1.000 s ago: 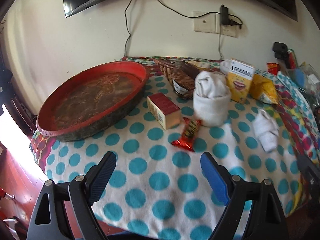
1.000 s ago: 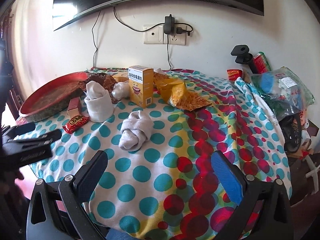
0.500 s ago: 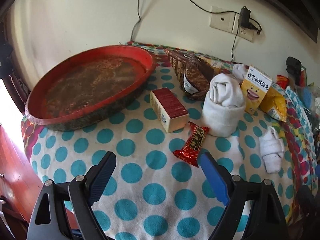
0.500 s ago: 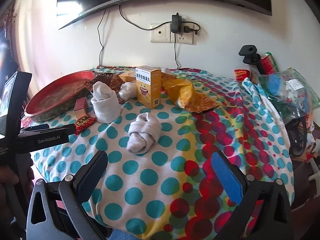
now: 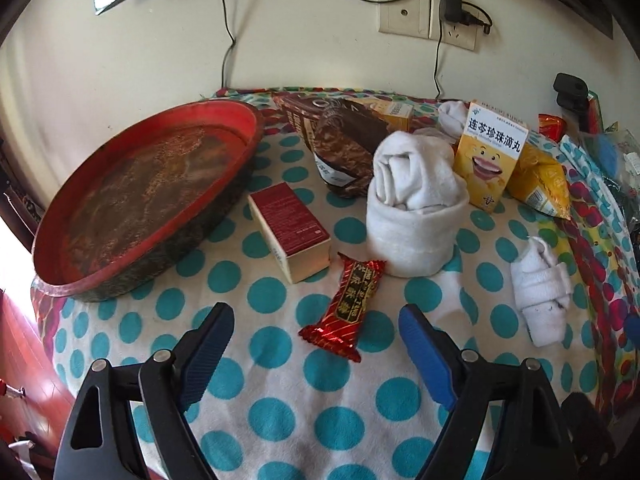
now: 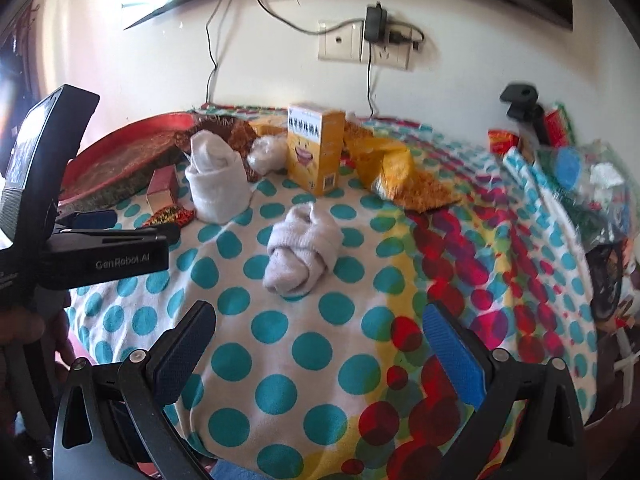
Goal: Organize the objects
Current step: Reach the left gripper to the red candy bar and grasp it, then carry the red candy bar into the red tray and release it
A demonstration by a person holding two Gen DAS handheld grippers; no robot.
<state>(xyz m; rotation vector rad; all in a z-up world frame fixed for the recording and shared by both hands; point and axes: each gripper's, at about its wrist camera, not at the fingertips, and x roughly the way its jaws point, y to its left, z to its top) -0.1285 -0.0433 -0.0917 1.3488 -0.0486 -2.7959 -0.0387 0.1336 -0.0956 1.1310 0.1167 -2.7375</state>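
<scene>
A red candy wrapper lies on the polka-dot cloth just ahead of my open, empty left gripper. Behind it lie a red-topped box and a large rolled white towel. A small rolled sock lies to the right; it also shows in the right wrist view, just ahead of my open, empty right gripper. A big red oval tray sits at the left. A yellow medicine box stands at the back.
A brown snack bag and a yellow packet lie at the back. Clutter with plastic bags fills the right side. The left gripper's body shows at the left in the right wrist view. The wall with a socket is behind.
My left gripper has moved forward and lower toward the candy wrapper. My right gripper has moved forward toward the small sock. Both stay open.
</scene>
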